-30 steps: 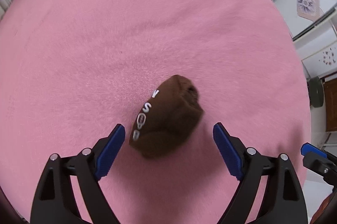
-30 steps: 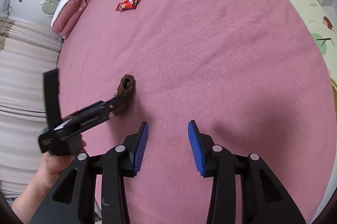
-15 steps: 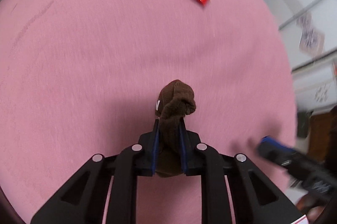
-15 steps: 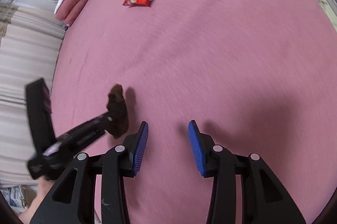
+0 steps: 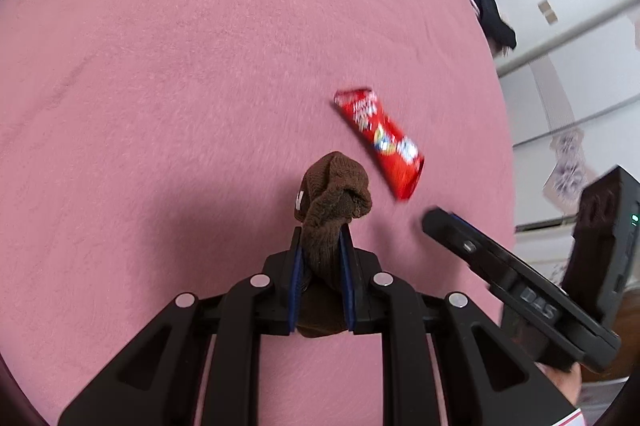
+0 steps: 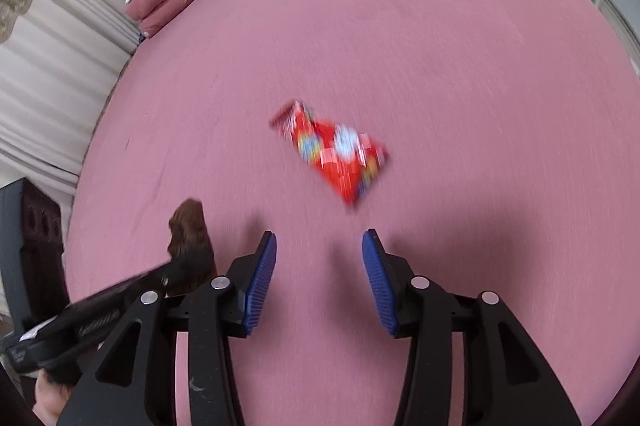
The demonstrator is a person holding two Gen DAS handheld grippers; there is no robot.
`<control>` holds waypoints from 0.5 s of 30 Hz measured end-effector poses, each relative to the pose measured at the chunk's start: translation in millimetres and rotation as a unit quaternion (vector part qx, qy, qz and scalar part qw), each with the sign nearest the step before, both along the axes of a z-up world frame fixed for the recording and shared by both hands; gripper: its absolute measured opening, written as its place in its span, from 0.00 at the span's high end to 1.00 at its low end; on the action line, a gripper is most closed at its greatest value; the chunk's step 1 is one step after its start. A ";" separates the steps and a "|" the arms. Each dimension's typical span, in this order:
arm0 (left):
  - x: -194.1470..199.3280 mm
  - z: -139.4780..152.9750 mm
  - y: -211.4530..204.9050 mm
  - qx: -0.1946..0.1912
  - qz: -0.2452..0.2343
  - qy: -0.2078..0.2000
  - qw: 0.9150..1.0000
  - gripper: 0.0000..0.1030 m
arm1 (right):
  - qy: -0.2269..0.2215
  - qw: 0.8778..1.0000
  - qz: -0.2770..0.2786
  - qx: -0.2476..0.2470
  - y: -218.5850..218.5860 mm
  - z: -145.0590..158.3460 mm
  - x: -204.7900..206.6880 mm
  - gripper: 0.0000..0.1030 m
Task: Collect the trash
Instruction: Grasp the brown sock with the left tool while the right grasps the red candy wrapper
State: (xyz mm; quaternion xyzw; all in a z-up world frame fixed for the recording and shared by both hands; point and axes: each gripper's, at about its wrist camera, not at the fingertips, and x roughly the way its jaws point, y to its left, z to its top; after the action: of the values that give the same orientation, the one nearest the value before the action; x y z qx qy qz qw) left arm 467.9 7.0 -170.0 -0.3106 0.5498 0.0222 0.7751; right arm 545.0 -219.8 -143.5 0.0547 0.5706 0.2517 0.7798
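My left hand-held gripper (image 5: 322,258) clamps the brown sock (image 5: 332,194), lifted off the pink bed (image 5: 160,86). My right hand-held gripper (image 6: 319,266), jaws just widening and empty, hangs near the red wrapper (image 6: 336,150) lying on the bed.

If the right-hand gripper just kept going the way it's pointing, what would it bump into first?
Most likely the red snack wrapper, lying just ahead of the open right gripper on the pink bedspread. Nothing lies between them, though it might meet the bedspread just short of the wrapper; depth is unclear.
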 end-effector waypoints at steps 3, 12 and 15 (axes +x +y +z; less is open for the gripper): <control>12.4 -7.9 16.6 -0.031 0.036 0.010 0.999 0.84 | -0.010 0.999 0.013 -0.029 17.5 -3.1 23.5 0.48; 21.5 -20.6 21.0 -0.036 0.037 0.014 0.999 0.84 | -0.001 0.997 0.018 -0.079 47.0 -30.4 54.6 0.54; 21.4 -27.3 16.5 -0.037 0.029 0.019 0.999 0.84 | 0.008 0.998 0.013 -0.069 44.0 -41.6 49.9 0.62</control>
State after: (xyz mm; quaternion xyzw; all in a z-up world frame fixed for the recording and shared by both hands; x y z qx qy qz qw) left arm 489.3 23.5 -197.3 -0.3542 0.5555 0.0298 0.7517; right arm 594.9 -175.8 -185.1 -0.0046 0.5932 0.2214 0.7740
